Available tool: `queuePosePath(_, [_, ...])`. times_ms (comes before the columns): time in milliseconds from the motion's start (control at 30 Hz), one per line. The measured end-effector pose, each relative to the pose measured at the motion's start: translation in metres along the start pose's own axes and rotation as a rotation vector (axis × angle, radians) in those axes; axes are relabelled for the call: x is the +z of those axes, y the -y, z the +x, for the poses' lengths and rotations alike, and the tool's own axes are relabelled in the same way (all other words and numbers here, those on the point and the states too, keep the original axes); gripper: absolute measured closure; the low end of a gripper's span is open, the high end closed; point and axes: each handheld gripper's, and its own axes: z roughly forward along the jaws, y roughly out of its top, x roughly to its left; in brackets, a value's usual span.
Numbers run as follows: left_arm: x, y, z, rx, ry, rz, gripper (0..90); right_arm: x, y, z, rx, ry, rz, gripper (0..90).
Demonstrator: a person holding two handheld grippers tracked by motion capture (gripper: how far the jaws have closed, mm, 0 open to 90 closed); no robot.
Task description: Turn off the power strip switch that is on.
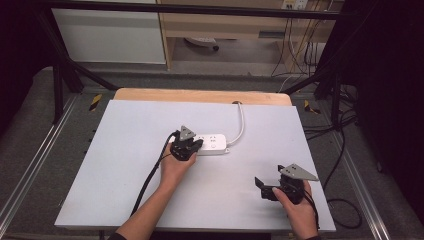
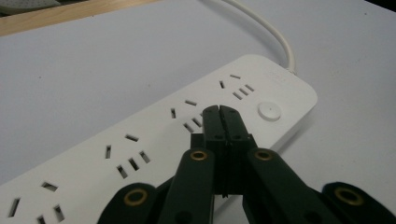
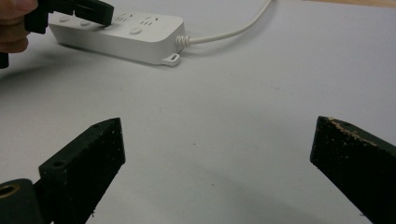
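— Grey tabletop point(image 1: 130, 165) fills my screen, wooden edge at twelve o'clock. Where's the white power strip point(image 1: 212, 143)?

— Just past centre, its cord point(image 1: 242, 122) curving off toward twelve. I've got the left tongs point(image 2: 219, 111) pressed together with nothing between them, tips over the strip's top face beside its round button point(image 2: 269, 111).

— And your other hand?

— Right tongs point(image 1: 259, 184) sit at five o'clock, well apart from the strip, spread wide and empty above bare tabletop.

Power strip point(image 3: 119, 37) beyond parted tool point(image 3: 217, 154)
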Motion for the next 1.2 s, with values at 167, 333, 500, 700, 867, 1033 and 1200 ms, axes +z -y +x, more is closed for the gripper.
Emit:
queuePosePath(167, [0.0007, 0.0007, 0.0002, 0.008, 0.006, 0.000, 90.0, 0.0000, -0.0002, 0.0004, 0.000, -0.002, 0.000, 3.6])
queuePosePath(333, [0.0016, 0.0011, 0.0001, 0.010, 0.005, 0.005, 90.0, 0.0004, -0.0002, 0.0006, 0.001, -0.002, 0.003, 3.7])
queuePosePath(500, [0.0021, 0.0004, -0.0003, 0.010, -0.003, 0.009, 90.0, 0.0005, -0.0001, 0.0007, -0.006, -0.001, 0.004, 3.6])
queuePosePath(700, [0.0021, 0.0005, -0.0013, 0.021, -0.008, 0.009, 90.0, 0.0008, 0.0000, 0.0006, -0.007, -0.001, 0.006, 3.6])
queuePosePath(867, [0.0023, 0.0006, -0.0036, 0.024, 0.002, 0.006, 90.0, 0.0007, -0.0001, 0.0007, -0.007, -0.001, 0.006, 3.6])
queuePosePath(1033, [0.0038, 0.0001, -0.0086, 0.040, -0.007, 0.008, 90.0, 0.0006, 0.0001, 0.0005, -0.006, 0.000, 0.008, 3.6])
queuePosePath(1200, [0.0039, 0.0001, -0.0063, 0.012, 0.007, 0.007, 90.0, 0.0002, 0.0003, 0.0008, -0.003, 0.000, 0.008, 3.6])
